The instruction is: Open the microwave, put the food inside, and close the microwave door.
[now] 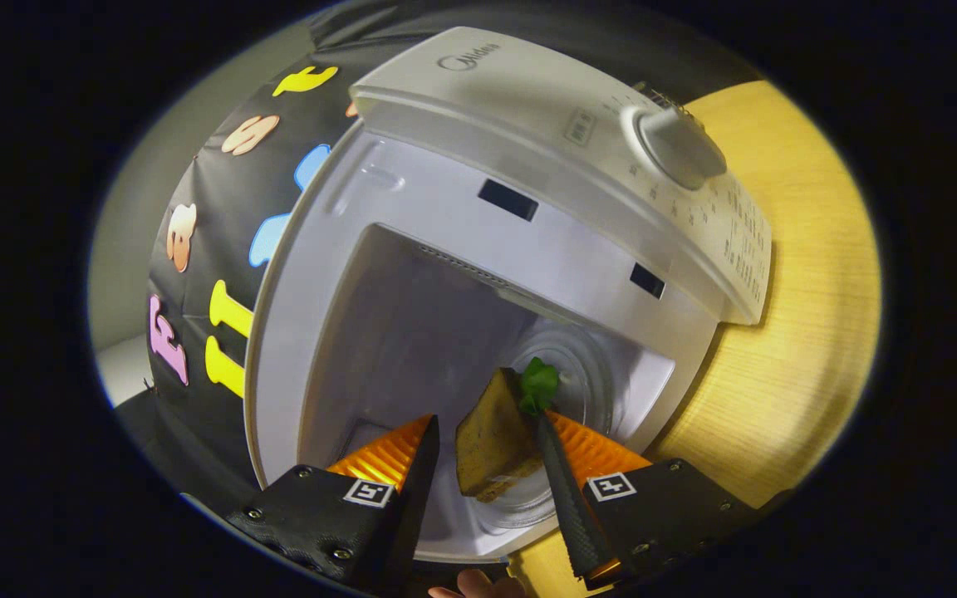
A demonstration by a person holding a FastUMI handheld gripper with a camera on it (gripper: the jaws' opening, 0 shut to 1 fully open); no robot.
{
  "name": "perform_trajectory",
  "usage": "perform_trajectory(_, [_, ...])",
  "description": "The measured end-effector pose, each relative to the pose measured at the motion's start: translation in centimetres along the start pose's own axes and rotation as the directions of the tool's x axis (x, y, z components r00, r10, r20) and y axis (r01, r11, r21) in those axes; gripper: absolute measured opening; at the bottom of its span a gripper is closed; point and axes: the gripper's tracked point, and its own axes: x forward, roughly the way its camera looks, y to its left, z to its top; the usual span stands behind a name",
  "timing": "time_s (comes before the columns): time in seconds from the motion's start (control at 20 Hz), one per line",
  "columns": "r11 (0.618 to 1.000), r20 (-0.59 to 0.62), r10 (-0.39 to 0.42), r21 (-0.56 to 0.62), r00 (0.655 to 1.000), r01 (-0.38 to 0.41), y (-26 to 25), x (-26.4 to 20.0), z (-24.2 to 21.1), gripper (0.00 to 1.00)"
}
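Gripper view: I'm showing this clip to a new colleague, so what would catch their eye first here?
First, the open white microwave, its cavity gaping just beyond the fingers, with a round white dial on its control panel. Next, the brown wedge of sandwich with a green leaf between the fingers of the hand-held gripper; it touches one finger, with a gap to the other. It sits over the clear glass turntable, and a light wooden table lies beside the microwave.

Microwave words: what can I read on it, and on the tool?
"Midea": brand mark on the microwave's control panel.
Print around the dial and down the panel: too small to read.
Square markers on the tool: patterns, no words. Its fingers stand open around the food.
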Motion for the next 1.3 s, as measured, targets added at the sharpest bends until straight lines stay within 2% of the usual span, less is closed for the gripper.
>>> perform_trajectory(0.1, [0.996,-0.035,-0.004,-0.090,0.999,0.001,0.3,-1.8,0.0,0.70])
perform_trajectory(0.2, [0.985,-0.076,0.001,-0.169,0.997,-0.014,0.8,-3.5,-0.4,0.91])
perform_trajectory(0.35, [0.945,-0.116,0.015,-0.324,0.993,-0.052,1.3,-6.3,-0.5,0.92])
perform_trajectory(0.5, [0.875,-0.137,0.029,-0.475,0.990,-0.091,0.9,-9.6,-0.5,0.92])
perform_trajectory(0.6, [0.810,-0.129,0.036,-0.577,0.991,-0.105,0.5,-11.5,-0.1,0.92])
perform_trajectory(0.75, [0.706,-0.083,0.043,-0.702,0.996,-0.089,0.1,-14.3,0.8,0.92])
perform_trajectory(0.9, [0.645,-0.050,0.054,-0.761,0.997,-0.073,0.4,-17.1,1.5,0.90])
perform_trajectory(1.0, [0.632,-0.034,0.057,-0.773,0.998,-0.062,0.5,-18.9,1.8,0.79])
perform_trajectory(1.05, [0.618,-0.022,0.057,-0.785,0.998,-0.053,0.5,-19.6,2.0,0.65])
perform_trajectory(1.1, [0.603,0.003,0.057,-0.797,0.998,-0.031,0.4,-20.3,2.5,0.58])
perform_trajectory(1.2, [0.562,0.014,0.087,-0.826,0.996,-0.038,0.9,-21.6,2.7,0.34])
perform_trajectory(1.25, [0.552,0.035,0.094,-0.833,0.995,-0.023,1.0,-22.4,3.0,0.33])
perform_trajectory(1.3, [0.543,0.037,0.110,-0.839,0.993,-0.029,1.3,-22.6,2.8,0.17])
